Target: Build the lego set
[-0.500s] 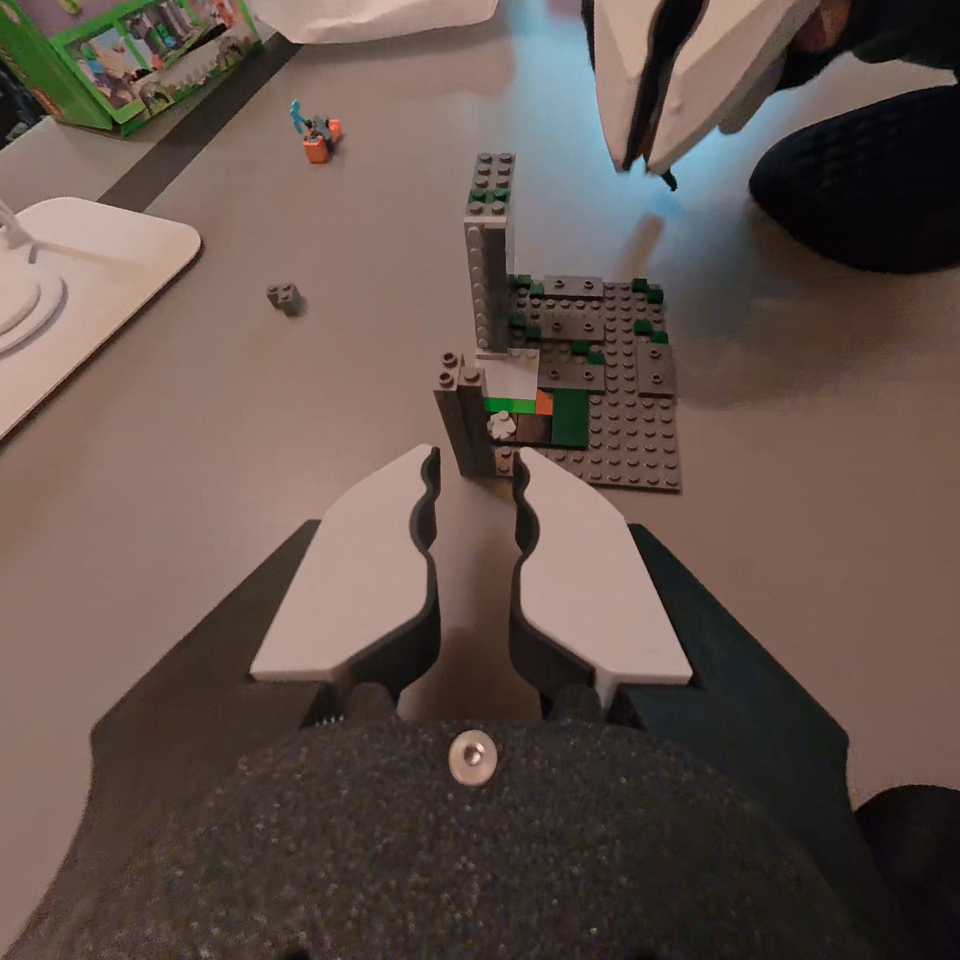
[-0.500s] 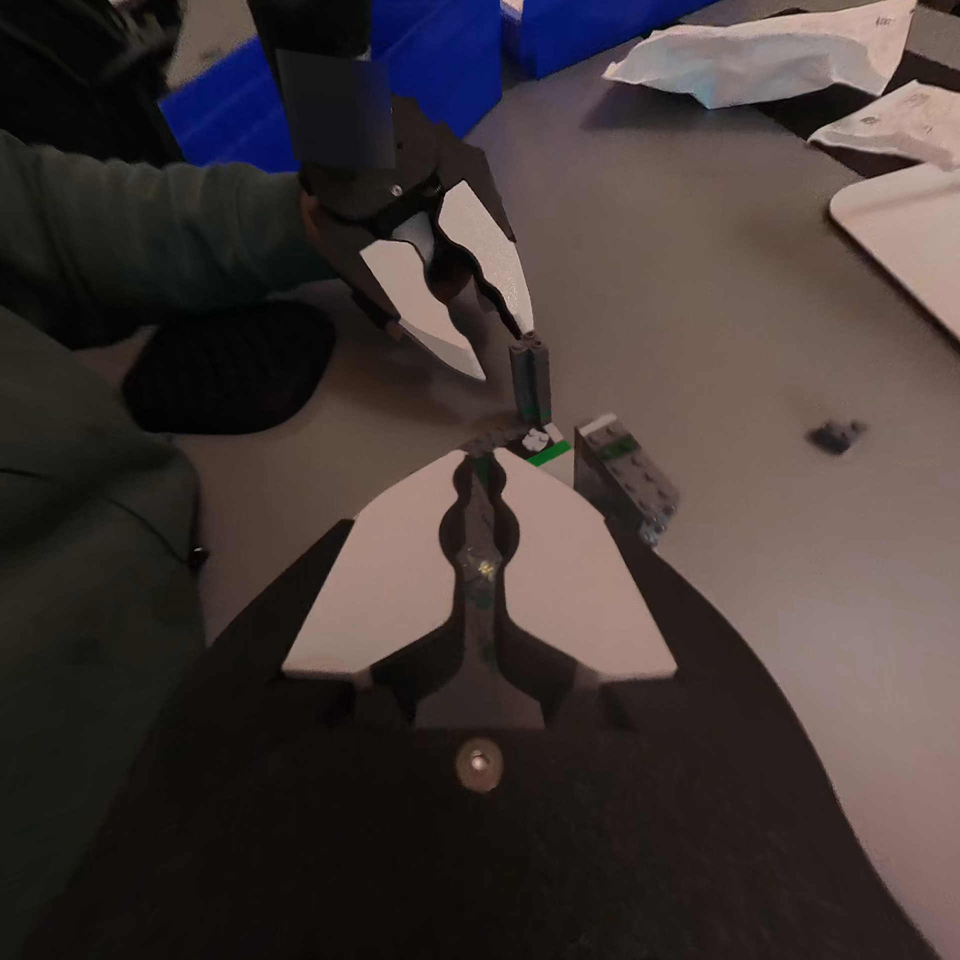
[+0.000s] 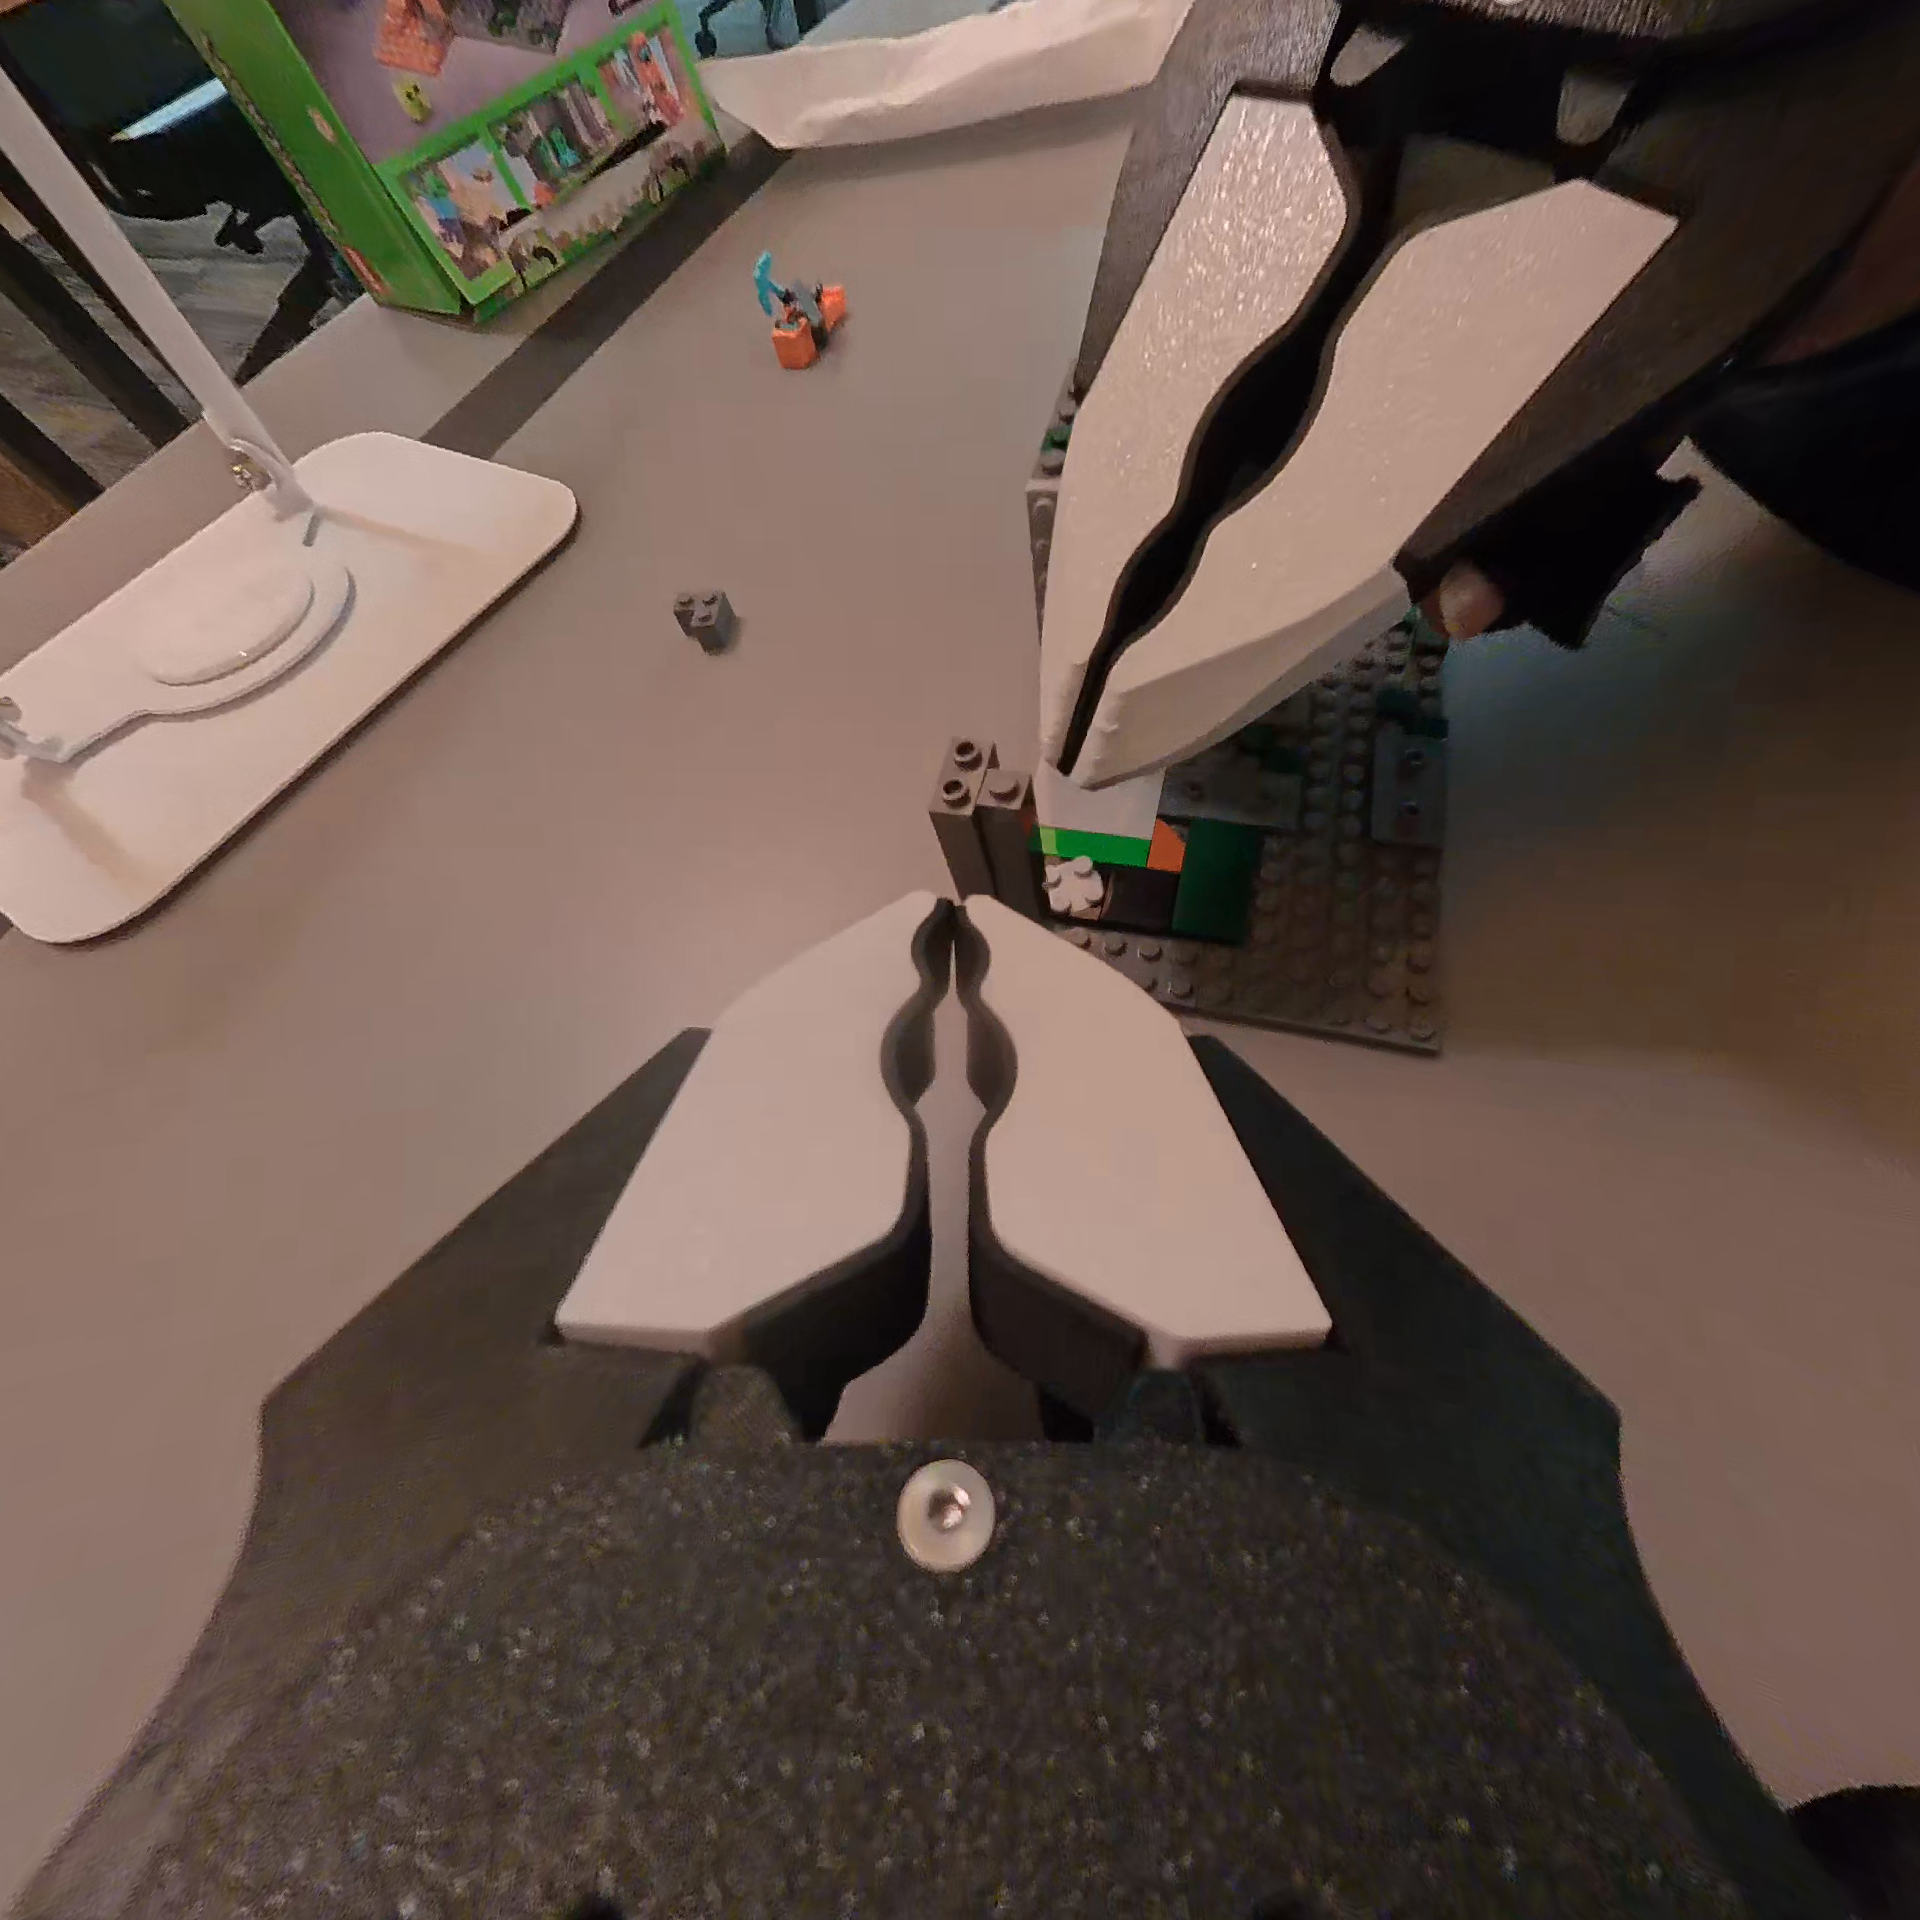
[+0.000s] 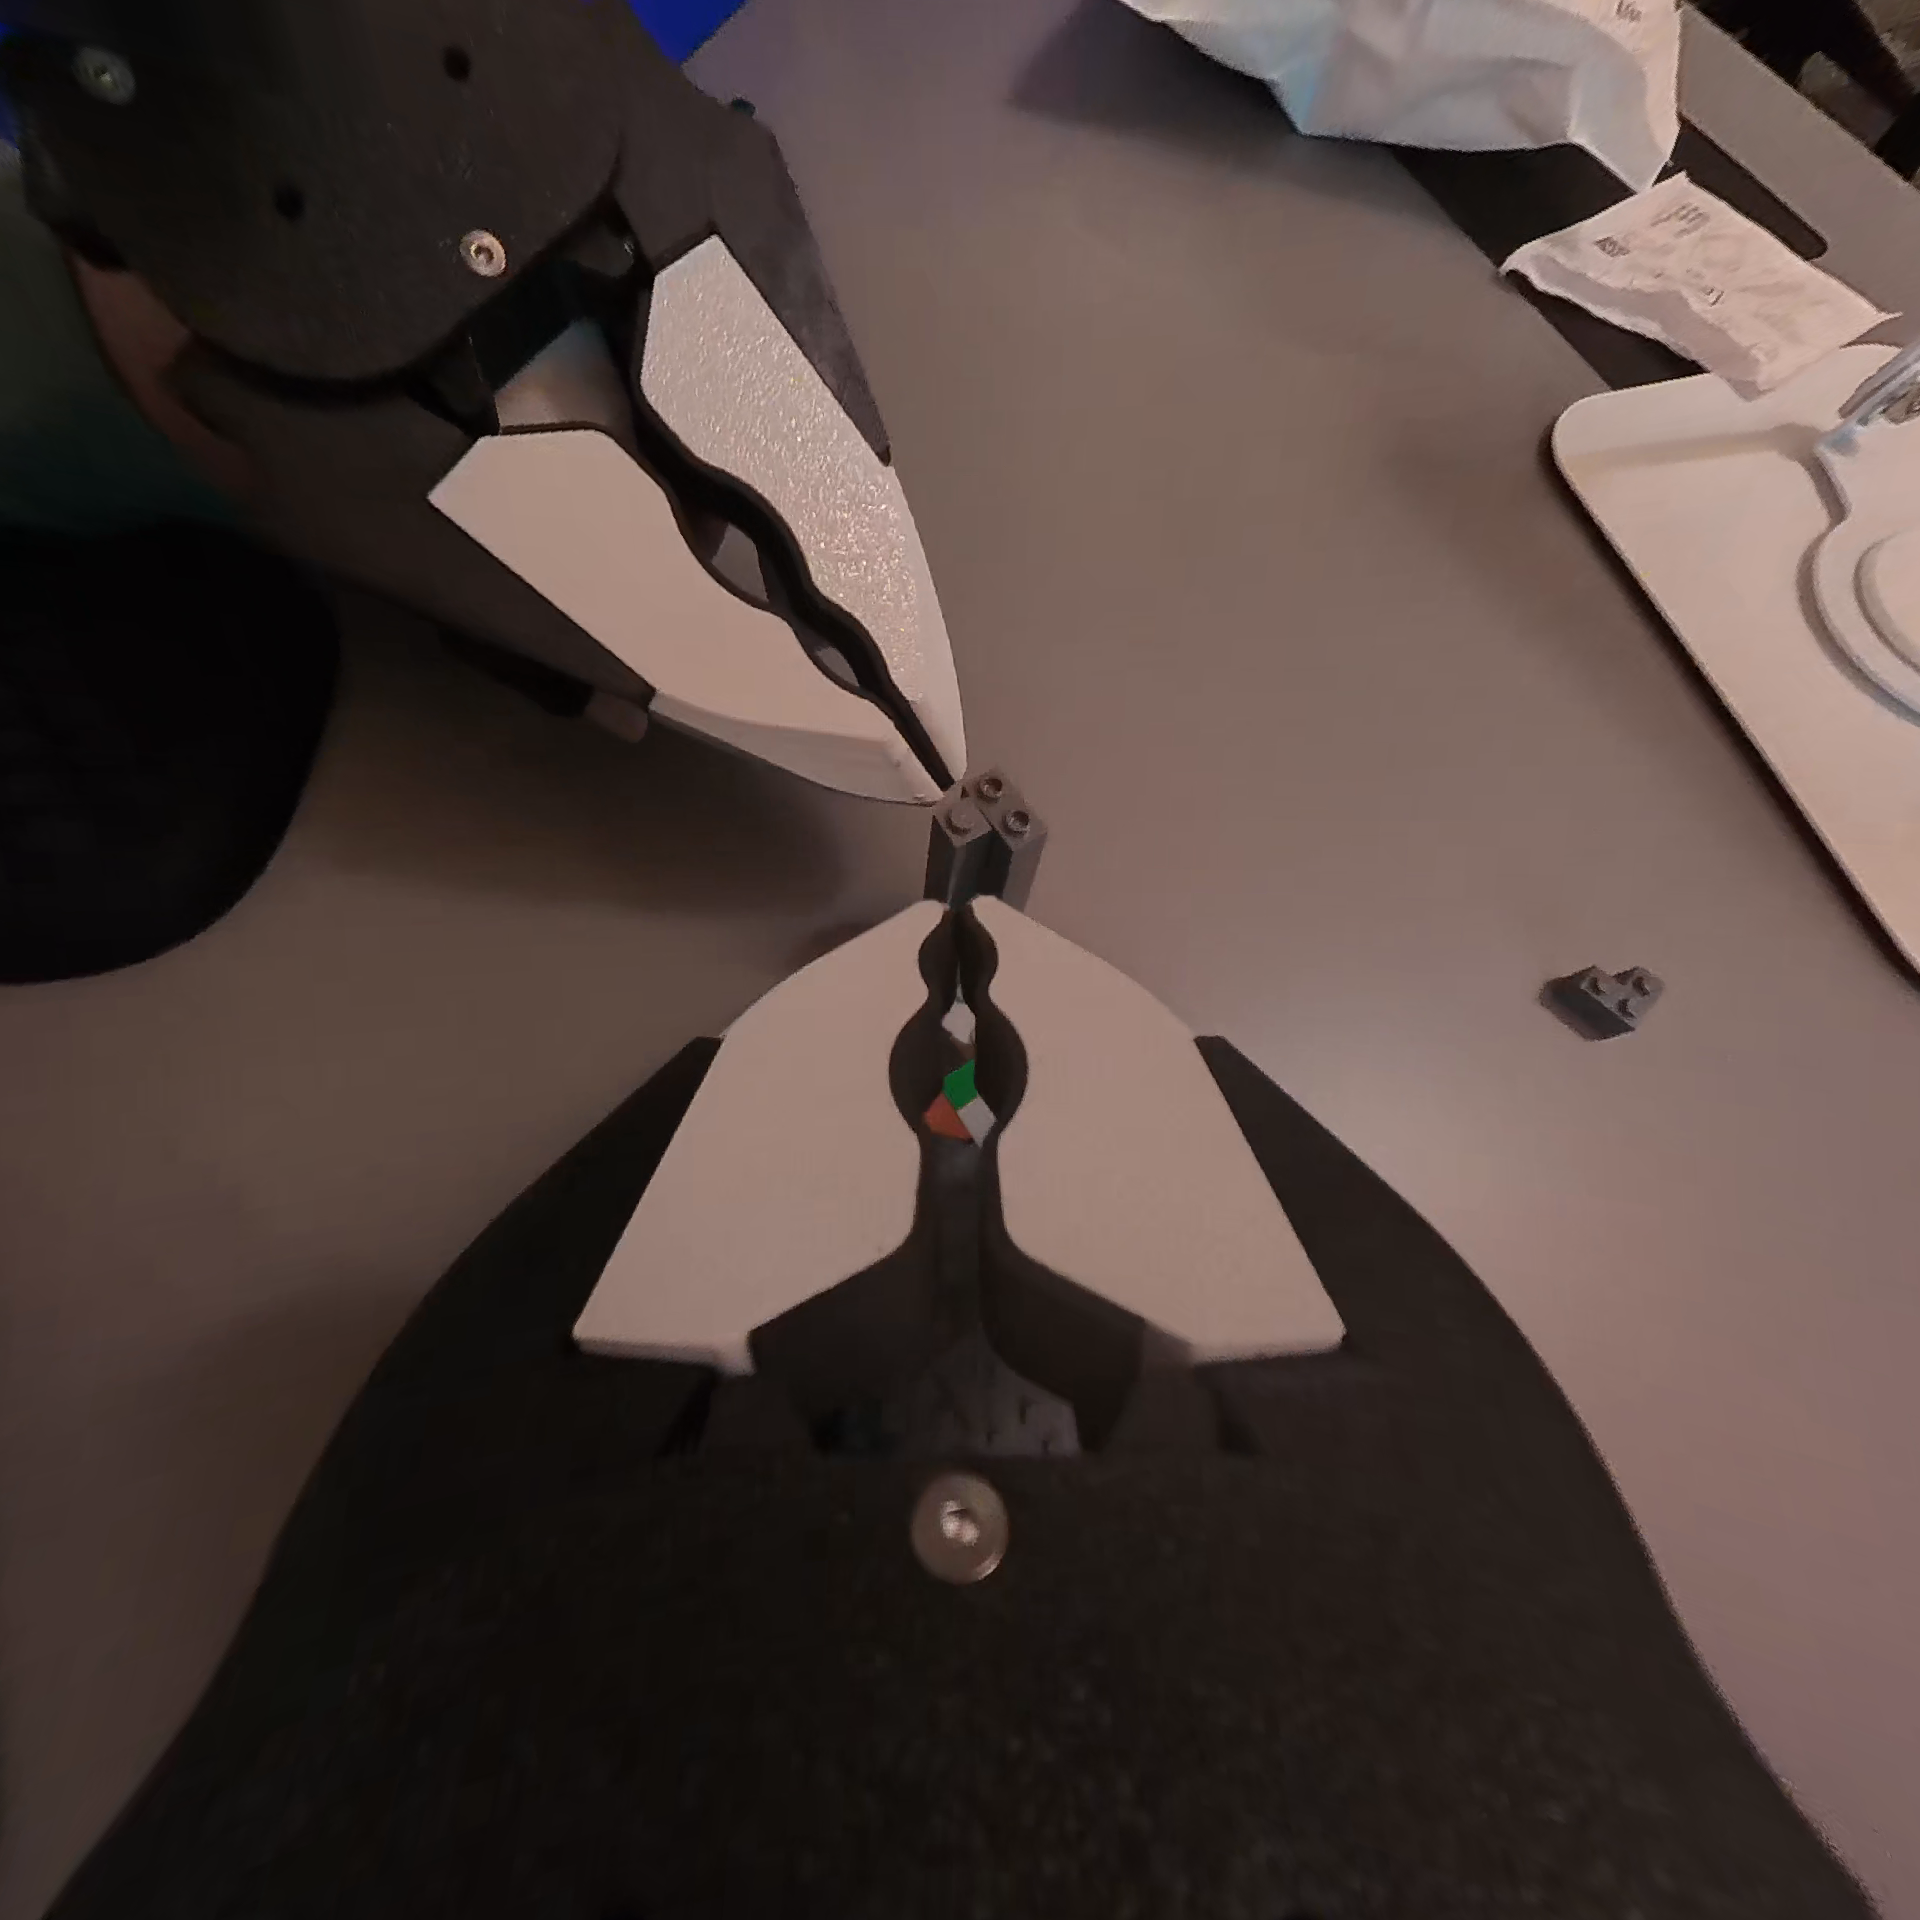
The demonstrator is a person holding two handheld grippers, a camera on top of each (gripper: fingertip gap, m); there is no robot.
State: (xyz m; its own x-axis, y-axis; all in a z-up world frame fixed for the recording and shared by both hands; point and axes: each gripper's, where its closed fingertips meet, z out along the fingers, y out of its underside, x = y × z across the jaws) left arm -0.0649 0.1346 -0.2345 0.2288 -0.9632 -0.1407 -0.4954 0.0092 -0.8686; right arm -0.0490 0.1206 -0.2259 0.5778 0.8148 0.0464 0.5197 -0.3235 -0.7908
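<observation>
The lego build sits on a grey baseplate (image 3: pixel 1340 987). A dark grey pillar (image 3: pixel 977 831) stands at its near left corner, beside a white tile (image 3: pixel 1107 805) and green, orange and black pieces. My left gripper (image 3: pixel 954 914) is shut and empty, and in the right wrist view its tips (image 4: pixel 940 784) touch the pillar's top (image 4: pixel 987 826). My right gripper (image 3: pixel 1075 764) is shut with its tips down on the white tile next to the pillar. It hides most of the tall grey wall (image 3: pixel 1044 520). In its own view the right gripper (image 4: pixel 961 914) covers the build.
A loose dark grey brick (image 3: pixel 707 618) lies left of the build, also seen in the right wrist view (image 4: pixel 1605 1003). Farther off are a small orange and teal figure (image 3: pixel 800 312), a green box (image 3: pixel 468 156), a white lamp base (image 3: pixel 208 644) and white paper bags (image 4: pixel 1455 73). My two grippers' fingertips are within a few centimetres of each other. Both grippers' tips are roughly 15 cm from the loose dark grey brick (image 3: pixel 707 618). Seen from the right wrist view (image 4: pixel 1597 988) as well.
My left gripper has gone from open to shut and moved up to the pillar. My right gripper has come down from above onto the build beside the pillar.
</observation>
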